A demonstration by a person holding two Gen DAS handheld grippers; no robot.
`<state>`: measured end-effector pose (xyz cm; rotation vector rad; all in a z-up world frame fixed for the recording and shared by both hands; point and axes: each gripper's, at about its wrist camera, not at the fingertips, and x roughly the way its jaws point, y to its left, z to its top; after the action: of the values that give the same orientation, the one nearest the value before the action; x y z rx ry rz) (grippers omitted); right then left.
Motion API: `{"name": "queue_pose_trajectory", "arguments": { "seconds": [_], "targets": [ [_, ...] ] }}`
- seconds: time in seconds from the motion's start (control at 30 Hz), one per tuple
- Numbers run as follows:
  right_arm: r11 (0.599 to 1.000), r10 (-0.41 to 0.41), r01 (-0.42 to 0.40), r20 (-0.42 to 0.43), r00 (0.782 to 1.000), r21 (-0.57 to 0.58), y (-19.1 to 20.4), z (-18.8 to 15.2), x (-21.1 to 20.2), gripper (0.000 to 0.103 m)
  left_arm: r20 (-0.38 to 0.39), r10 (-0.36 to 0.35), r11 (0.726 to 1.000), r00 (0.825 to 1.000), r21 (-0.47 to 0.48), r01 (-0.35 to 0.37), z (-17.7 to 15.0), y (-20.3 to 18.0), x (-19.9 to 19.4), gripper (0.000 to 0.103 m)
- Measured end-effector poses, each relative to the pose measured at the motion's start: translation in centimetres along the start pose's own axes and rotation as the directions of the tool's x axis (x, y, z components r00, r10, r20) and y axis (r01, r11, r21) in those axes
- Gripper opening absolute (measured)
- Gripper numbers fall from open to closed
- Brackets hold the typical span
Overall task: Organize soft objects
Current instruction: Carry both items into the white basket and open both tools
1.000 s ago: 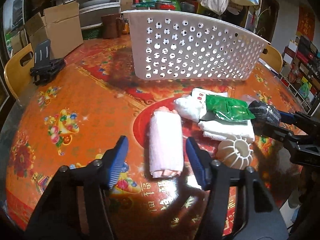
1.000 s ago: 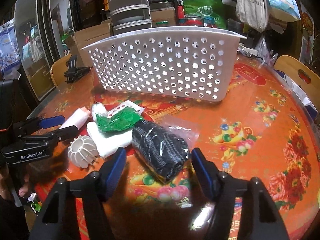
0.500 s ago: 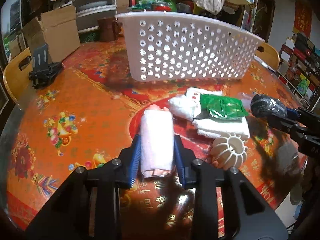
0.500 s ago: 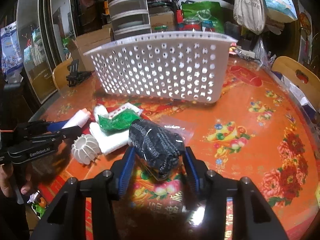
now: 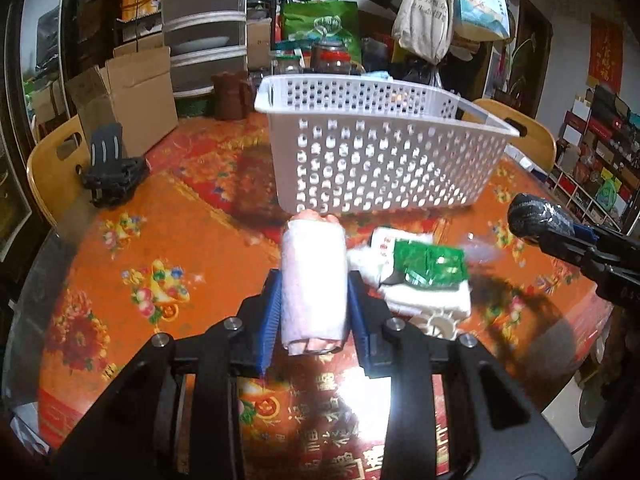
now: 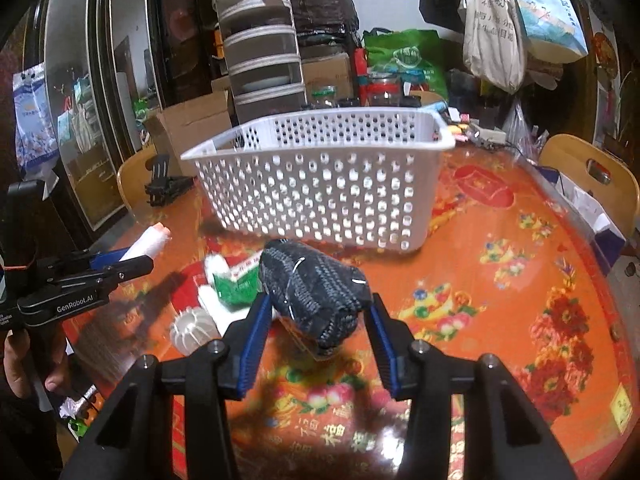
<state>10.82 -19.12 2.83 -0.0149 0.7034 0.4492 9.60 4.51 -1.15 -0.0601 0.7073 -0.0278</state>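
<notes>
Above an orange floral tabletop (image 5: 168,240), a rolled pink towel (image 5: 314,284) is pinched by the left gripper (image 5: 314,312) fingers and a dark knitted bundle (image 6: 316,292) by the right gripper (image 6: 318,332), both before the white perforated basket (image 6: 320,184).

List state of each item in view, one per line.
left gripper: shut on pink towel roll
pink towel roll: rolled, held above the table
right gripper: shut on dark knit bundle
dark knit bundle: bagged in clear plastic, lifted
white basket: upright on table, contents not visible
green packet: lying on folded white cloth
white ribbed ball: resting on table
</notes>
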Motion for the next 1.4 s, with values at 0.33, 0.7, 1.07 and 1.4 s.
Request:
{"name": "queue_pose_trajectory", "arguments": {
  "seconds": [0.33, 0.7, 1.07, 1.4],
  "targets": [
    [0.999, -0.001, 0.005, 0.093, 0.996, -0.042, -0.2, 5.7, -2.8, 0.047, 0.078, -0.005, 1.0, 0.997, 0.018, 0.004, 6.0, -0.3, -3.1, 0.029],
    [0.999, -0.008, 0.009, 0.035, 0.999, -0.041, -2.6, 14.2, 1.5, 0.047, 0.065, -0.041, 0.999, 0.997, 0.013, 0.04, 16.2, -0.7, -0.3, 0.029],
    [0.997, -0.078, 0.075, -0.165, 0.983, -0.026, -4.9, 18.0, 11.5, 0.047, -0.143, -0.034, 0.999, 0.989, 0.018, 0.037, 22.0, -2.3, 10.5, 0.029],
    [0.99, -0.141, 0.132, -0.294, 0.945, -0.053, -5.3, 17.9, 16.6, 0.047, -0.3, 0.014, 1.0, 0.954, 0.026, -0.006, 21.4, -3.0, 17.7, 0.03]
  ]
}}
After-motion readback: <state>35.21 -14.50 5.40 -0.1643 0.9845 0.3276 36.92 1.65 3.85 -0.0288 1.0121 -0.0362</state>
